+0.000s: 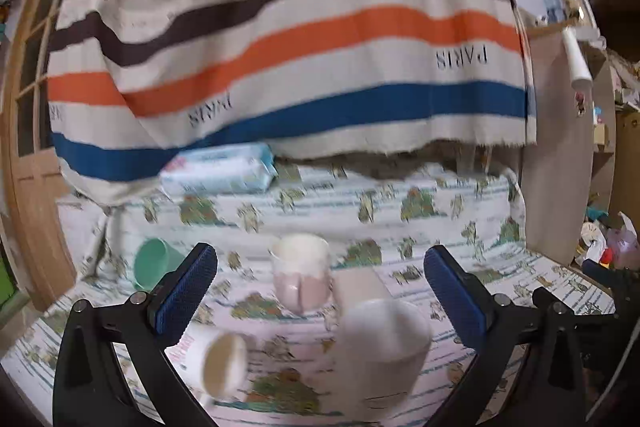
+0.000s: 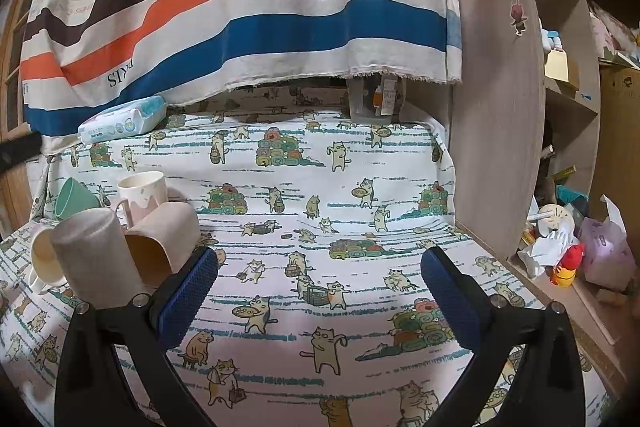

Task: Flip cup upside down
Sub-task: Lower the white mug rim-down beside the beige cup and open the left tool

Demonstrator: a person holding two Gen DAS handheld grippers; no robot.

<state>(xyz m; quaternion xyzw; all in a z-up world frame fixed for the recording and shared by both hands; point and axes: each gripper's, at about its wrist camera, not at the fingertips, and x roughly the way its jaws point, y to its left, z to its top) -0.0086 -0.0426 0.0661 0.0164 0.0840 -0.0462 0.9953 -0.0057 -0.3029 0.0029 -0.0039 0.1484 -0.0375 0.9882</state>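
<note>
- Left claw [image 1: 320,291]: jaws wide apart, nothing between the pads. It points level and forward over the counter [image 1: 440,211], aimed at the cluster of cups.
- Left wrist view is motion-blurred; cup outlines are soft.
- Grey-white cup [image 1: 384,355]: stands upside down, base up, nearest the left claw, slightly toward its right finger.
- Pink-and-white mug [image 1: 302,275]: upright, mouth up, behind the inverted cup, roughly centred between the fingers.
- Beige cup [image 1: 360,287]: lies on its side just beside the mug; in the right wrist view its open mouth faces the camera.
- White mug [image 1: 218,359]: on its side, mouth toward the camera, below the left finger.
- Green cup [image 1: 154,263]: tipped over, at the far left.
- Right claw [image 2: 320,291]: jaws wide apart, empty, held level above the cat-print cloth [image 2: 320,187], well apart from the cups, which sit off its left finger.
- Wipes pack [image 2: 122,121] sits at the back, under the striped curtain [image 2: 240,7].
</note>
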